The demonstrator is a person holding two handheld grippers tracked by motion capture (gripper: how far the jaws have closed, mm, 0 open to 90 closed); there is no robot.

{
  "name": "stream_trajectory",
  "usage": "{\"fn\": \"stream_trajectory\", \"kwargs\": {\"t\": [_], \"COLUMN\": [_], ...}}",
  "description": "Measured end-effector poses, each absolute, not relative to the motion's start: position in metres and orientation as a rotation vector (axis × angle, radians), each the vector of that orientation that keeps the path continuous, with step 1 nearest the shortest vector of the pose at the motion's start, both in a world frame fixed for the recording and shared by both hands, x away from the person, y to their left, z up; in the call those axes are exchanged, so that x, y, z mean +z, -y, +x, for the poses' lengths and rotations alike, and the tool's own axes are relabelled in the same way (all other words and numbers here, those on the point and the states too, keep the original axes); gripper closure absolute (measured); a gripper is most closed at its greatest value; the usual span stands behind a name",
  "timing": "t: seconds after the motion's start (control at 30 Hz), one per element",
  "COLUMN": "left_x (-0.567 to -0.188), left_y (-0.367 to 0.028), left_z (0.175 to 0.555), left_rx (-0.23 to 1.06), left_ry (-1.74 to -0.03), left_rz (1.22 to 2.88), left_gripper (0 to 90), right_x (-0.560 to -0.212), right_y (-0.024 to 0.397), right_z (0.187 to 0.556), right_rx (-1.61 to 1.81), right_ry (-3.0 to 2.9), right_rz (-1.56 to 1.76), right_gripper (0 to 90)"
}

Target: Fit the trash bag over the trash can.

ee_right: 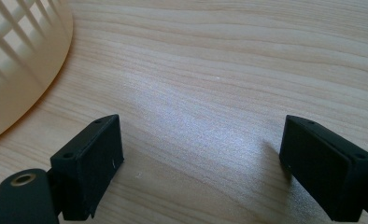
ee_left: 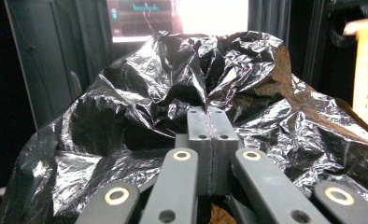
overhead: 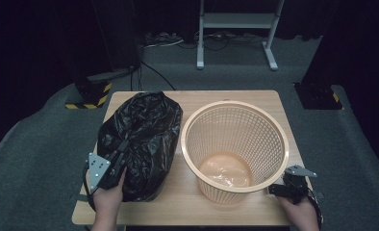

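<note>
Up close, left tool pinching black bag

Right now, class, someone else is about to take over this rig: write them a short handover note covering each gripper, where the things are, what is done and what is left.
Left gripper: jaws shut on a fold of the black bin bag, at its near side.
Right gripper: jaws open, nothing between them, just above the table beside the basket's base.
Basket: upright on the table, right of the bag, nothing black inside.
Done: bag gripped.
Left, probably: lift the bag over, open it and line the basket, steadying the basket with the right gripper.
</note>
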State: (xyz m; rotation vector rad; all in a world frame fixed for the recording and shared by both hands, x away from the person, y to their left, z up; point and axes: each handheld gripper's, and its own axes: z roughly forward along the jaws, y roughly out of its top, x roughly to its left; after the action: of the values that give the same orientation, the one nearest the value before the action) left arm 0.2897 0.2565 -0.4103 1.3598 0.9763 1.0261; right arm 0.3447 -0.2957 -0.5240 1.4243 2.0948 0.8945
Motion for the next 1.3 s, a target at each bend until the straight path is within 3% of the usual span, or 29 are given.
{"fn": "stream_trajectory", "kwargs": {"t": [0.53,1.3], "left_x": [-0.349,-0.303], "left_y": [-0.247,-0.193], "left_z": [0.246,0.233], "left_rx": [1.095,0.967], "left_ry": [-0.804,-0.615], "left_rz": [1.175,1.11], "left_gripper": [89.3,89.1], "right_x": [-0.524,-0.524], "right_y": [0.296,0.296], "right_z": [0.345,0.345], "right_rx": [0.894,0.892], "right_ry": [-2.094,-2.097], "right_rz": [1.424,1.42], "right_gripper": [12.9,13.0]}}
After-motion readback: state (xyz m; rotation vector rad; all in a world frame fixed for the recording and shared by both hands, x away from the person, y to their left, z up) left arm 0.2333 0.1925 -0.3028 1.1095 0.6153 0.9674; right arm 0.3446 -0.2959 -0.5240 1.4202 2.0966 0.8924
